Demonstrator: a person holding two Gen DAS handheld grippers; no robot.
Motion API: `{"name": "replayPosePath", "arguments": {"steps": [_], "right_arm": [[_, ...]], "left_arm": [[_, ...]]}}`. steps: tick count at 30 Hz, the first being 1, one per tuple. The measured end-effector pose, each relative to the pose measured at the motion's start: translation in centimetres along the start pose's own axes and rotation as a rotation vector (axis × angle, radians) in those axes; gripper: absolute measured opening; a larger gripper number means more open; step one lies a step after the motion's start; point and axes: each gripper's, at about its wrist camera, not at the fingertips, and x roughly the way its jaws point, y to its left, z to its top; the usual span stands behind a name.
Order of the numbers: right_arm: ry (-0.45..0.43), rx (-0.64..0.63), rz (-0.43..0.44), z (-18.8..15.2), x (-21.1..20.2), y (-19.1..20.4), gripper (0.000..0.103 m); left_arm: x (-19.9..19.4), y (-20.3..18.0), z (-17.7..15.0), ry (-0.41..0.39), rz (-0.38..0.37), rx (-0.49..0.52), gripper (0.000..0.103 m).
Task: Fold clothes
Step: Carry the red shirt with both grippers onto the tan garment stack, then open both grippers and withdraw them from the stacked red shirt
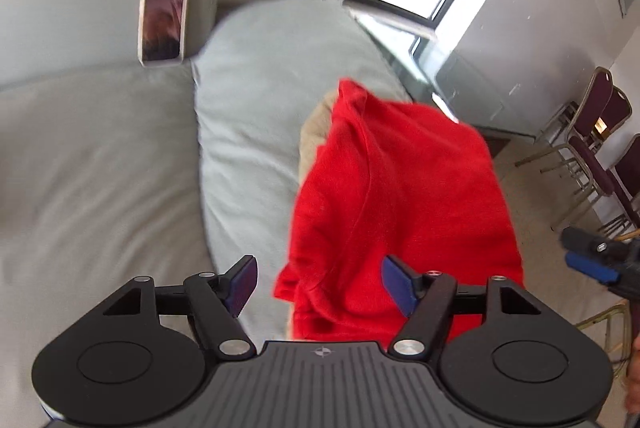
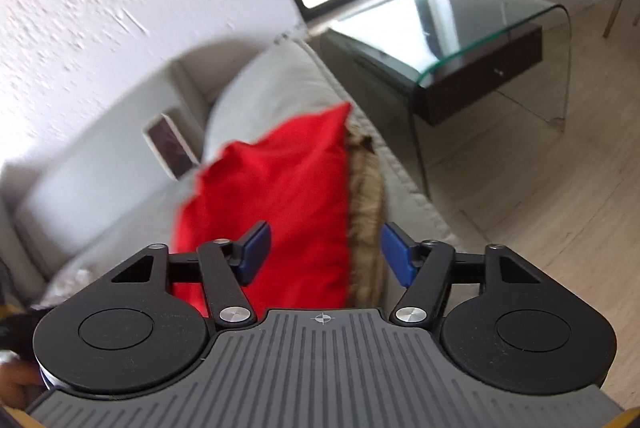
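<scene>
Tongs both spread, empty: left tongs (image 1: 319,284) w/ right tongs (image 2: 325,254) hover over red garment (image 1: 404,204) (on sofa cushion (image 1: 256,100)), not touching.

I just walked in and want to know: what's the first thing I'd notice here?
The bright red garment, lying on a tan furry thing at the end of the pale sofa. Next, the phone propped against the sofa back, and the glass table under the window.
</scene>
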Motion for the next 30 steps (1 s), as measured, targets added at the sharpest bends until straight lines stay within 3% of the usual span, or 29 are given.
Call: {"name": "replayPosePath", "arguments": {"steps": [2, 5, 10, 15, 19, 30], "right_arm": [[-0.003, -0.033, 0.032, -0.2, -2.4, 1.5, 0.084], [-0.015, -0.114, 0.057, -0.5, -5.4, 4.2, 0.089], [-0.036, -0.215, -0.003, -0.1, -9.4, 8.4, 0.103], [0.037, -0.252, -0.144, 0.8, -10.3, 10.8, 0.103], [0.077, -0.253, -0.281, 0.8, -10.2, 11.5, 0.103], [0.137, -0.279, -0.262, 0.1, -9.9, 10.7, 0.103]], "left_arm": [[-2.7, -0.5, -0.4, -0.012, 0.028, 0.007, 0.067], [-6.2, -1.8, -0.7, -0.038, 0.069, 0.060, 0.071], [-10.1, -4.5, -0.2, -0.095, 0.119, 0.168, 0.086], [-11.5, -6.6, 0.1, -0.056, 0.113, 0.173, 0.099], [-11.2, -8.1, -0.7, -0.018, 0.108, 0.148, 0.101], [-11.0, -10.6, -2.4, -0.036, 0.172, 0.171, 0.102]]}}
